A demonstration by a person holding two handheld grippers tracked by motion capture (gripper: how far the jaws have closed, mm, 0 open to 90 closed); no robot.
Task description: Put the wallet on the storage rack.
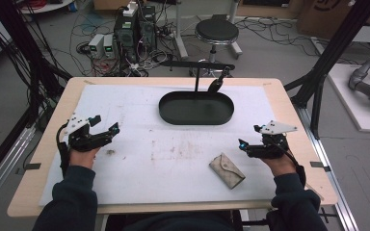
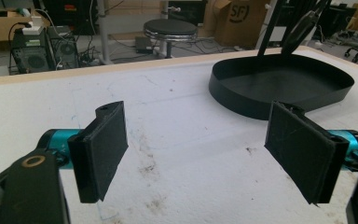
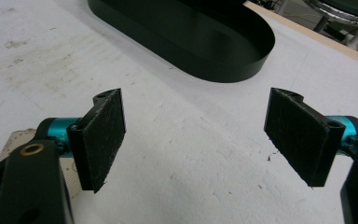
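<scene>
One beige pouch (image 1: 227,170) is lying flat on the white-covered surface (image 1: 139,168), near the edge closest to the person and well short of the single black oval tray (image 1: 196,108), which is sitting at the far middle of the surface. The pouch is resting closed, its flap facing up, with nothing touching it. Two grippers are hovering over the surface, one in each hand. The right gripper (image 1: 249,138) is hanging just to the right of the pouch, and slightly farther from the person than it; its jaws are standing wide apart with nothing between them, and in the right gripper view (image 3: 193,135) a corner of the pouch (image 3: 14,140) is peeking out behind its left jaw. The left gripper (image 1: 105,125) is waiting well to the left of the pouch, on the opposite side of the surface, its jaws also standing wide with only bare surface between them, as the left gripper view (image 2: 196,149) is showing. One black stool (image 1: 216,32) is standing on the floor beyond the tray.
</scene>
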